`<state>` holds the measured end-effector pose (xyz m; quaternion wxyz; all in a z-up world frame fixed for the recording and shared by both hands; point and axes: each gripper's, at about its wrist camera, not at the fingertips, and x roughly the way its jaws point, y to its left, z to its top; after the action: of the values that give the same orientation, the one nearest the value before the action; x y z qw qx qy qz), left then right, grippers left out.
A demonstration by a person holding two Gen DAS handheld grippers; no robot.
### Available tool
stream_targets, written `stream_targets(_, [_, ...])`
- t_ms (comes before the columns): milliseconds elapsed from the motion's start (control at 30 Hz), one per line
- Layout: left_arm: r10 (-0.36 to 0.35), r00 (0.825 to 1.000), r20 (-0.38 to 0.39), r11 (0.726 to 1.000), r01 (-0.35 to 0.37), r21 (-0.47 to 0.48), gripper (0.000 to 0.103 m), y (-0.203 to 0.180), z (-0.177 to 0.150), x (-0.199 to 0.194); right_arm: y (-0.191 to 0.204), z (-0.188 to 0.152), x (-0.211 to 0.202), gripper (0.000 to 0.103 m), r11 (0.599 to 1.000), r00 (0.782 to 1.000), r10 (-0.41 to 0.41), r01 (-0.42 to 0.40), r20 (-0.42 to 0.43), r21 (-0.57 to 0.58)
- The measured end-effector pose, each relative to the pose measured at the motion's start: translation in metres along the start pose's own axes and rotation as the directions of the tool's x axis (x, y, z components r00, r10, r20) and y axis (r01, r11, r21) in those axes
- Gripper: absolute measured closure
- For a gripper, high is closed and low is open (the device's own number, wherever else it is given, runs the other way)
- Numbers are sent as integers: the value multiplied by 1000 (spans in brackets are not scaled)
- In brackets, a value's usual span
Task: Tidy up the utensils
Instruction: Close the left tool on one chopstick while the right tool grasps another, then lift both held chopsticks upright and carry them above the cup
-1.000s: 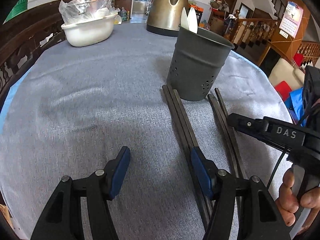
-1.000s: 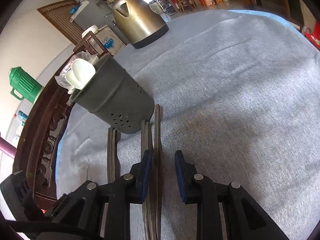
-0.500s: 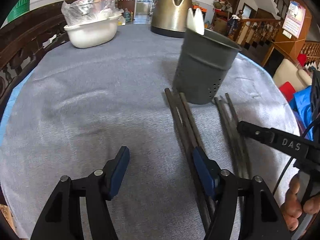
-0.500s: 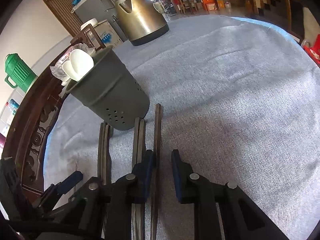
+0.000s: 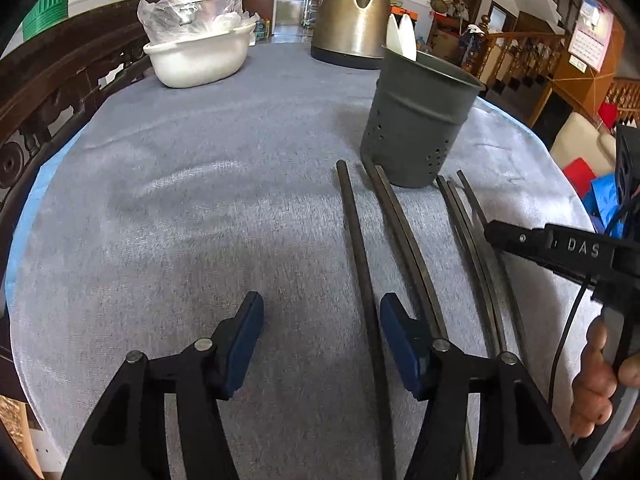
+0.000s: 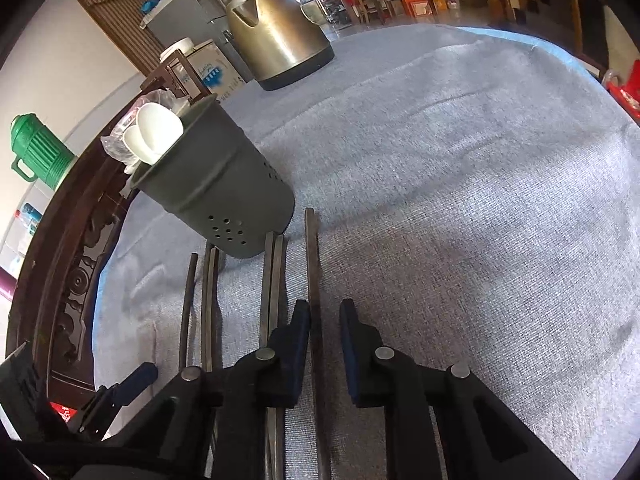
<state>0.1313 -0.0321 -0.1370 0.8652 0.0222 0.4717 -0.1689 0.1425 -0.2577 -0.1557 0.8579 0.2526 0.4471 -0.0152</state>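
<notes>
wall (image 6: 48, 60): white | door (image 6: 120, 20): brown wood | staircase railing (image 5: 520, 52): wooden

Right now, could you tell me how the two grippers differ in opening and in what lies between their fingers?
The left gripper is spread wide; the right gripper is open only narrowly. One dark chopstick lies between the left gripper's fingers nearer one pad, while another chopstick nearly fills the right gripper's gap. Both have blue pads.

Bright daylight from the far doorway; glare on the kettle (image 5: 352, 12); soft shadows, sharp focus, strong fisheye bending, dark corners.
</notes>
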Motion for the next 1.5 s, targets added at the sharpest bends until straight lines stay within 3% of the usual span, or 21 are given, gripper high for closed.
stream_targets(67, [27,1000,5,999,-27,19,45,-5,3,4,4,2,1,86,1000,1000,-22,22,-2,-12])
stream_targets(200, [73,997,19,996,-74,41,82,-7,1,3,9,4,2,86,998,999,-43,43,-2,-41])
stream_targets(267, [61,998,13,998,-61,17,94,-1,0,1,8,3,1,90,998,999,-48,47,-3,-50])
stream_targets(400, [15,1000,-4,999,-15,-36,97,11,-11,-8,8,-2,-3,90,996,998,-67,66,-15,-64])
stream_targets(533, [-28,999,-33,999,27,-30,97,10,-25,-18,10,-10,-10,94,989,992,-119,114,-51,-94])
stream_targets(667, [-98,991,-93,992,90,-87,95,21,-10,-12,9,-6,-10,90,990,986,-122,113,-117,-80])
stream_targets(733, [-88,990,-107,992,78,-96,90,24,2,-5,10,4,-5,89,990,982,-130,120,-137,-79])
stream_targets(800, [-73,992,-107,995,65,-79,76,25,16,3,10,14,-1,86,988,979,-143,134,-145,-74])
stream_targets(1033, [-52,987,-150,998,46,-40,76,18,52,28,19,42,17,83,981,969,-172,152,-175,-119])
stream_targets(1100, [-35,988,-153,999,31,-24,91,15,56,32,23,46,21,84,976,967,-188,163,-173,-146])
stream_targets(1167, [-42,986,-160,999,40,-16,96,11,59,36,26,49,23,96,969,963,-207,177,-171,-174])
stream_targets(1267, [-56,988,-144,998,55,-8,97,6,59,33,21,53,22,97,976,971,-177,152,-158,-157])
stream_targets(1500, [-99,995,22,995,100,-24,97,12,66,-33,15,51,-31,97,989,997,-68,62,-42,-133])
